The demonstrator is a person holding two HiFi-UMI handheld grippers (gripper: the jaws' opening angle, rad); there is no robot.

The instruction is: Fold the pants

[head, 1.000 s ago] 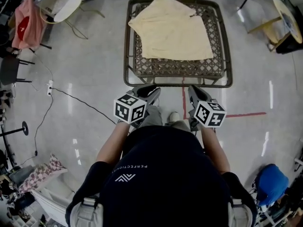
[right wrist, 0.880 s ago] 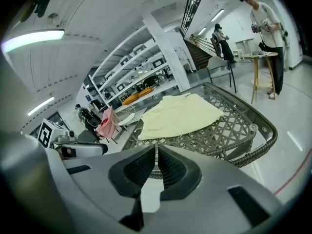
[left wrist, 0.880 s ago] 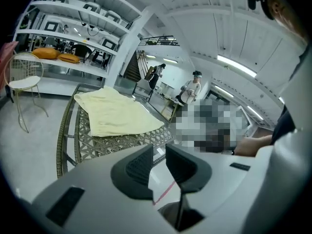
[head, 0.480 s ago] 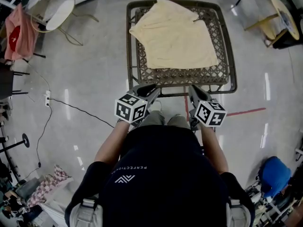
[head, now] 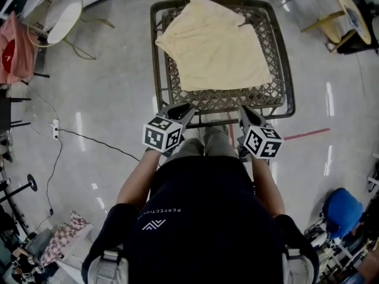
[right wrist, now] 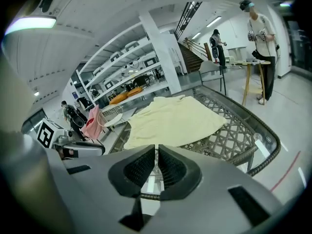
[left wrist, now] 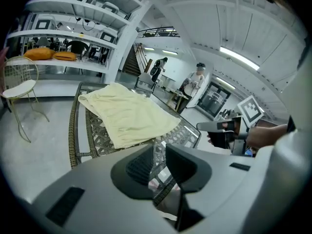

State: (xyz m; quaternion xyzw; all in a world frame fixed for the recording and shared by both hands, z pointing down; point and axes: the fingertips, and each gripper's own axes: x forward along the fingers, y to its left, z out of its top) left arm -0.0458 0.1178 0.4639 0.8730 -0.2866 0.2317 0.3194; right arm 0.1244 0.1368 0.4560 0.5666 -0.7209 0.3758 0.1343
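Wicker table [head: 225, 98] with pants [head: 213, 46] seems nearer left gripper [head: 185, 107] and right gripper [head: 244, 111] now.

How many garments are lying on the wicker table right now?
1. The cream pants lie spread over the middle and far part of the table, whose near strip is bare. Anything lying flat under the pants would be hidden.

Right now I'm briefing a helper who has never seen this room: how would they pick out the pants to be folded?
Find the dark woven-lattice table on the grey floor straight ahead of the person. The pants are the pale yellow cloth spread on its top, the only thing lying there; the pink garment hangs far off to the left.
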